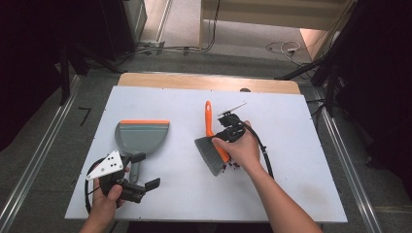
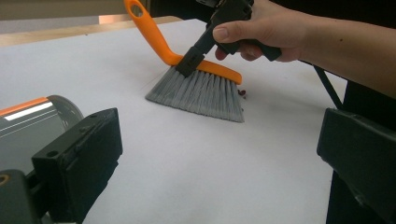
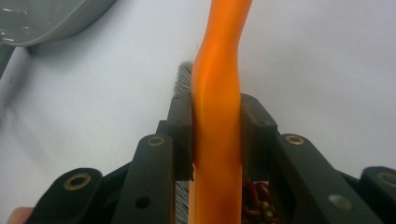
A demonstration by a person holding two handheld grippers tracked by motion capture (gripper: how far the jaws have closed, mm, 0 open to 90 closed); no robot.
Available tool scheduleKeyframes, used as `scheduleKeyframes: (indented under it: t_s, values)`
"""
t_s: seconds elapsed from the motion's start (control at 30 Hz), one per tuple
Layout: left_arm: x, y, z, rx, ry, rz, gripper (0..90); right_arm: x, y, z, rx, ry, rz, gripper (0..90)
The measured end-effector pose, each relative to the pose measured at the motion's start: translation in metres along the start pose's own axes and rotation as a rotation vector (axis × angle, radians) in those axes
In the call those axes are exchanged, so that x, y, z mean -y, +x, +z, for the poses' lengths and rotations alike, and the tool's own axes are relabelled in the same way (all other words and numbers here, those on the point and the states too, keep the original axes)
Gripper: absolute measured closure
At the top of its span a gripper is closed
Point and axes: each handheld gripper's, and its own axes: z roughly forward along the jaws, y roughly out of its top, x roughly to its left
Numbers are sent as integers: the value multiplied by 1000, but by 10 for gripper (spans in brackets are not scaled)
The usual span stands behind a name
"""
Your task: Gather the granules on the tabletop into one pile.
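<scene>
A hand brush (image 1: 210,145) with an orange handle and grey bristles stands bristles-down on the white table (image 1: 291,184). My right gripper (image 1: 228,131) is shut on the brush's orange handle (image 3: 217,116), which sits clamped between both jaws (image 3: 216,135). In the left gripper view the brush (image 2: 201,88) tilts, with small red bits (image 2: 242,92) behind the bristles. A grey dustpan (image 1: 142,136) with an orange lip lies flat to the left. My left gripper (image 1: 145,171) is open beside the dustpan's handle, with nothing between its jaws (image 2: 219,158).
Small red bits (image 1: 231,166) lie on the table under the right hand. A wooden strip (image 1: 209,81) runs along the table's far edge. Cables trail over the floor beyond it, and metal rails flank both sides.
</scene>
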Motion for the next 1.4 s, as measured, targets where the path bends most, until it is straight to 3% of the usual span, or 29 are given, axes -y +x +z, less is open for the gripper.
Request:
scheduleKeyframes:
  t_s: [0.4, 1.03, 1.2, 1.4]
  values:
    - [0, -1, 1, -1, 5, -2, 11, 11, -22, -14, 29, -23, 45, 674]
    - [0, -1, 2, 0, 9, 1, 11, 19, -40, -26, 59, -39, 75, 672]
    - [1, -1, 4, 2, 11, -1, 11, 20, -39, -29, 7, -65, 76, 676]
    - [0, -1, 5, 3, 16, 0, 11, 19, -33, -35, -62, -101, 33, 682]
